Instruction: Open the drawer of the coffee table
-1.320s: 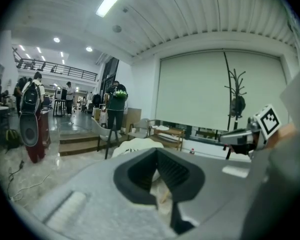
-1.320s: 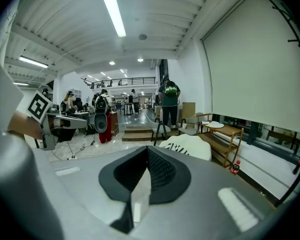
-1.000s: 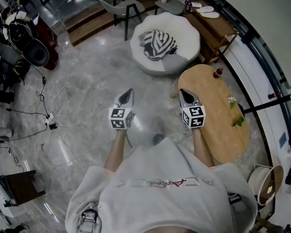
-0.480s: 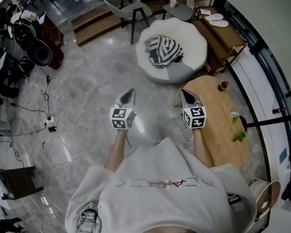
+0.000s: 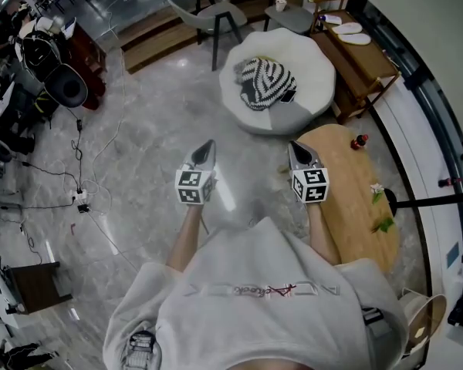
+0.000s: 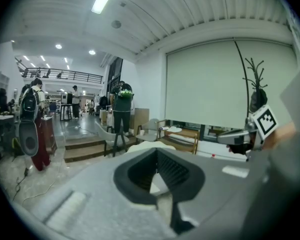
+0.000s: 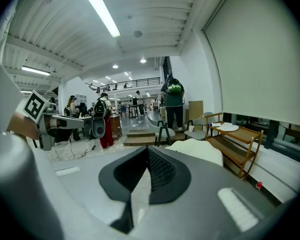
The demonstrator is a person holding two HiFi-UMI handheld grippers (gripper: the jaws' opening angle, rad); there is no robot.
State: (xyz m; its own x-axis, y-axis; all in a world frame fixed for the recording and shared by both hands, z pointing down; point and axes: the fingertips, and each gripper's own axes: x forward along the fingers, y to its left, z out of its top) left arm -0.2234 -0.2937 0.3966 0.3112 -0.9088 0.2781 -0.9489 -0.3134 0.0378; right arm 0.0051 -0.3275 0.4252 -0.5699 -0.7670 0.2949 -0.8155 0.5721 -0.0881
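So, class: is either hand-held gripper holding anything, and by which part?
Nothing is held: the left hand-held gripper and the right hand-held gripper are both shut and empty, clear of the oval wooden coffee table.

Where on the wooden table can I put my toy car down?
The coffee table is mostly bare: the wide middle, between the red bottle at the far end and the little flower by the right edge, is free. It's busier around the flower and green leaves, and at the left edge by the right gripper.
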